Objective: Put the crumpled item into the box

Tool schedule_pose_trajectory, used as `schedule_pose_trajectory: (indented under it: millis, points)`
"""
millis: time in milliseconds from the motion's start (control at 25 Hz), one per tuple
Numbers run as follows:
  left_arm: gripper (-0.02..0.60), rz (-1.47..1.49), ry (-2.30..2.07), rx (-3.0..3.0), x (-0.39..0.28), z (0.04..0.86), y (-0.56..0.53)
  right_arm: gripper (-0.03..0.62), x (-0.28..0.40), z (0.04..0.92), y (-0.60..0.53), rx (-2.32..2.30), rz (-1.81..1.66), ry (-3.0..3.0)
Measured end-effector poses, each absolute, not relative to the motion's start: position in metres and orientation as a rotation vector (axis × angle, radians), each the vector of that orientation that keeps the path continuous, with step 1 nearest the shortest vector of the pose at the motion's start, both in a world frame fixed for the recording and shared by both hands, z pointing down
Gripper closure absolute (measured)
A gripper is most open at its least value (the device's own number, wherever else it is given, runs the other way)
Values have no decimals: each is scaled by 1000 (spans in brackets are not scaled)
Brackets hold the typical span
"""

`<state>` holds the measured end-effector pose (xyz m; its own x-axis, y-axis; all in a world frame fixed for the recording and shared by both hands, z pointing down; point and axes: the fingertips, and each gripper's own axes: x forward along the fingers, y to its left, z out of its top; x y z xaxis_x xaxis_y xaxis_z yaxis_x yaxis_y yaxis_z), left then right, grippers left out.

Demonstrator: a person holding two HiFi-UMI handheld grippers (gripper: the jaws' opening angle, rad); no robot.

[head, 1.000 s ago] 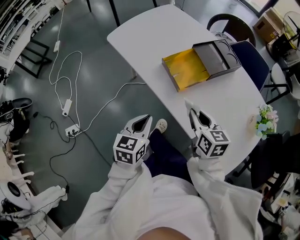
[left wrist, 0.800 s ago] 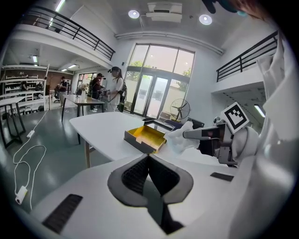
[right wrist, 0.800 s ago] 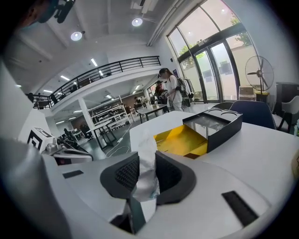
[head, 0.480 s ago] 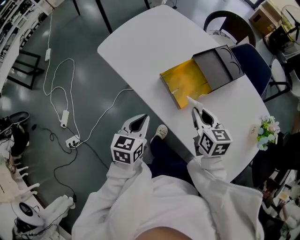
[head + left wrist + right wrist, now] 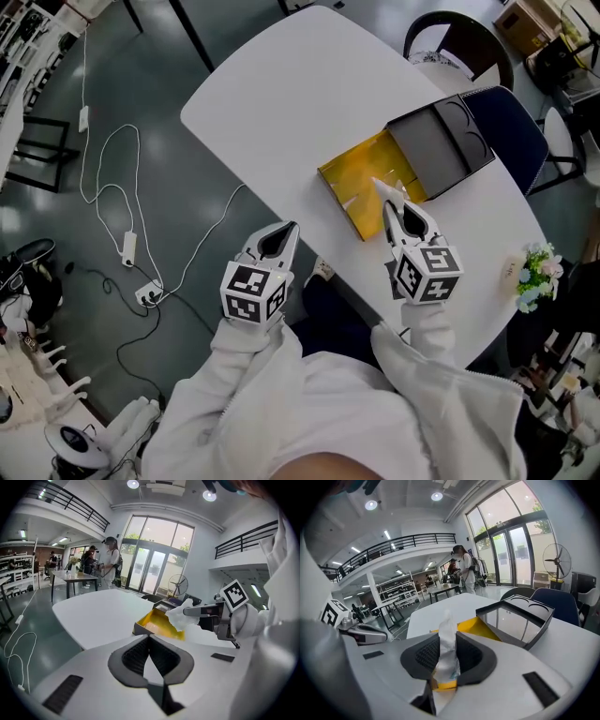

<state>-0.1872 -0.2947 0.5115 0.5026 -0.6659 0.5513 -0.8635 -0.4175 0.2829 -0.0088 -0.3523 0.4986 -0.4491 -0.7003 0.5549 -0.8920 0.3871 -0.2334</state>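
Note:
The crumpled item (image 5: 385, 190) is a white wad of paper, and my right gripper (image 5: 394, 202) is shut on it. The wad hangs over the near edge of the yellow box (image 5: 359, 180), which lies open on the white table (image 5: 281, 103) with its grey lid (image 5: 439, 146) folded back. In the right gripper view the paper (image 5: 446, 646) stands squeezed between the pads, with the box (image 5: 477, 628) just beyond. My left gripper (image 5: 279, 240) hovers off the table's near edge, shut and empty. From the left gripper view the wad (image 5: 180, 616) shows above the box (image 5: 156, 623).
A small bunch of flowers (image 5: 532, 274) stands at the table's right end. Dark chairs (image 5: 511, 120) sit behind the table. White cables and a power strip (image 5: 145, 292) lie on the grey floor to the left. People stand far off by the windows (image 5: 110, 562).
My right gripper has carried the crumpled paper forward from the table's near edge to over the box's near rim. The left gripper has stayed about where it was.

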Motion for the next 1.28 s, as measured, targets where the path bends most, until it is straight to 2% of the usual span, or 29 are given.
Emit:
schedule_pose_trajectory:
  millis: [440,1080,1280]
  points:
    - [566,514,-1241,2203,-194,518,-314,504,-9,533,-402,1373,570,-2158]
    - [566,554,-1225,2184,-187,527,-318,502,-13,586,-431,1181,128,-1842]
    - [566,558,-1228,2181,-185,527,-317,496,-22,605,-427,1104,129,-1815]
